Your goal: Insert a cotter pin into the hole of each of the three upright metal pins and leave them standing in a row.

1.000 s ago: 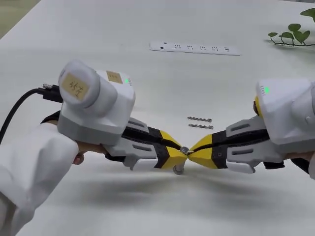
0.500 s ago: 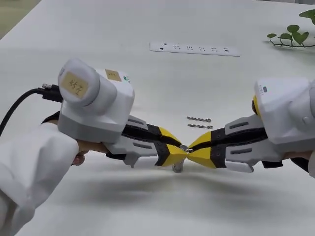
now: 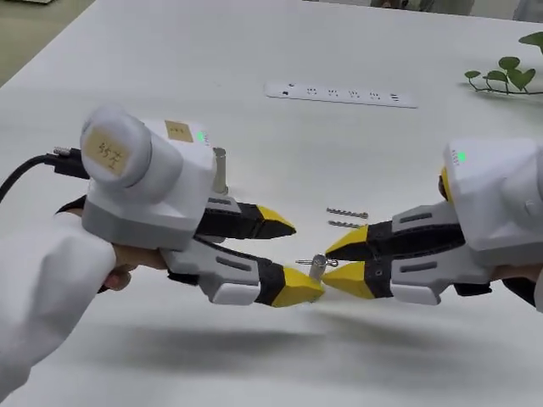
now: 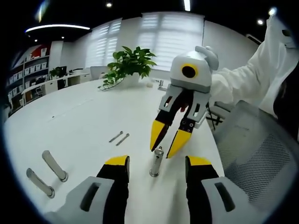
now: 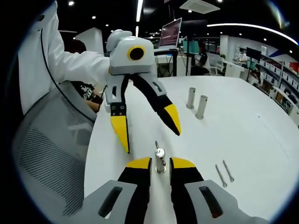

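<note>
At bench centre — note left gripper [image 3: 306,259] splayed wide, holding nothing; right gripper [image 3: 327,267] barely parted, upright pin [image 3: 316,271] at its 12 o'clock.

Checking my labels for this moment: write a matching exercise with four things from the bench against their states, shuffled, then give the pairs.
Things:
1. left tool
2. nearest metal pin
3. loose cotter pins
4. power strip

States:
A. lying flat, side by side
B. jaws wide apart
C. standing upright
D. long and white, farthest back in the head view

Pairs: 1-B, 2-C, 3-A, 4-D
</note>
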`<state>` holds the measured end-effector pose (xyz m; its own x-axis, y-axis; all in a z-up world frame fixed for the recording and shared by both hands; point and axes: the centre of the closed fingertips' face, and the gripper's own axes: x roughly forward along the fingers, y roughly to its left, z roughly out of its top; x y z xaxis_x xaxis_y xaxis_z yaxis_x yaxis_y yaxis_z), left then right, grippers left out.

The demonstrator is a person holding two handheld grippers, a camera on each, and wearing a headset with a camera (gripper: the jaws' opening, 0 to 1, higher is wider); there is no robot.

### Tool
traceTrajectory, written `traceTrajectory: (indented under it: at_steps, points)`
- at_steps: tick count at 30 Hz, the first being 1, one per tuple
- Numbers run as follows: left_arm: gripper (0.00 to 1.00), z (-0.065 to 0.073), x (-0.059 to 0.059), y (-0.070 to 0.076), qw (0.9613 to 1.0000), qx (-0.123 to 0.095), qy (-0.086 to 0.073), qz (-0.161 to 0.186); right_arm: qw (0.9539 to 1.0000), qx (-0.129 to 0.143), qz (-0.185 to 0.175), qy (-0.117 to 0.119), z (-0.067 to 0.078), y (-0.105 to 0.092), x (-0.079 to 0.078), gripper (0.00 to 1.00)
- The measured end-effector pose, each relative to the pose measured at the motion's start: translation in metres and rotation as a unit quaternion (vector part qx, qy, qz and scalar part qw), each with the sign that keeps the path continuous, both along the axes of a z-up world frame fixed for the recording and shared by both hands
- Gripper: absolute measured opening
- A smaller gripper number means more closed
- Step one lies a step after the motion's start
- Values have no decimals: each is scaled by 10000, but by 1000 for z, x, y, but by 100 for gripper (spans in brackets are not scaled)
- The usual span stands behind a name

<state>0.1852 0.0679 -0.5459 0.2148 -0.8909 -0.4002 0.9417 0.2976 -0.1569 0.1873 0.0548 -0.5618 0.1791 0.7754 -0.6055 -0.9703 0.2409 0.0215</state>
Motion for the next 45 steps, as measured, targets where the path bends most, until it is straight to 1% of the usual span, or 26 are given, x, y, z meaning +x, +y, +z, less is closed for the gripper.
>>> traceTrajectory:
  at_steps: [3,4,6,8,9,10,11,12,15,17,18,20,21,23,26,30,33,35,37,39,40,45]
  points:
    - [63,0,-1,6,9999,-40,34,128,9999,74,-57,60,0,3,0,11]
    - [66,1,-1,8,9998,-65,2,188,9999,102,-58,87,0,5,0,11]
    - [76,0,0,14,9994,-50,-38,329,9999,122,-63,93,-1,7,0,11]
    - [86,-2,3,21,9990,34,-115,440,9998,131,-59,108,-1,9,1,11]
    - [87,-3,3,24,9988,63,-94,470,9998,134,-57,120,-1,10,1,11]
    - [88,-4,4,28,9986,84,-91,522,9998,138,-49,127,-2,11,1,11]
    - [88,-5,6,30,9981,84,-122,601,9998,137,-44,135,-2,11,1,11]
    - [88,-6,7,34,9975,97,-88,689,9998,139,-48,151,-3,12,2,11]
    - [91,-8,6,38,9973,117,-66,719,9998,124,-32,170,-4,12,2,10]
    - [96,-9,5,38,9973,133,-61,721,9997,142,-22,194,-5,12,2,9]
    - [97,-10,5,38,9973,141,-61,716,9997,145,-30,201,-5,12,2,8]
    - [98,-11,3,38,9975,159,-28,688,9996,190,-59,205,-4,12,3,5]
    - [98,-11,2,37,9976,159,-24,679,9996,191,-57,220,-5,11,3,6]
    - [99,-11,0,35,9978,120,45,648,9995,207,-54,237,-5,11,4,5]
    - [99,-11,0,34,9978,84,75,660,9995,215,9,244,-5,11,3,5]
    - [99,-12,2,35,9975,79,92,693,9997,197,24,161,-4,11,5,4]
    - [99,-12,3,37,9973,110,81,722,9997,161,6,172,-4,12,7,4]
    - [99,-11,3,38,9972,101,71,736,9997,132,95,199,-4,15,6,4]
    - [99,-10,3,40,9971,87,70,753,9997,131,119,163,-3,18,6,4]
    - [99,-11,3,42,9970,132,84,761,9997,109,175,111,-3,23,8,4]
    - [99,-12,3,44,9968,172,64,773,9997,116,182,90,-2,27,11,4]
    - [99,-14,3,50,9962,203,83,848,9996,139,232,8,2,42,20,4]
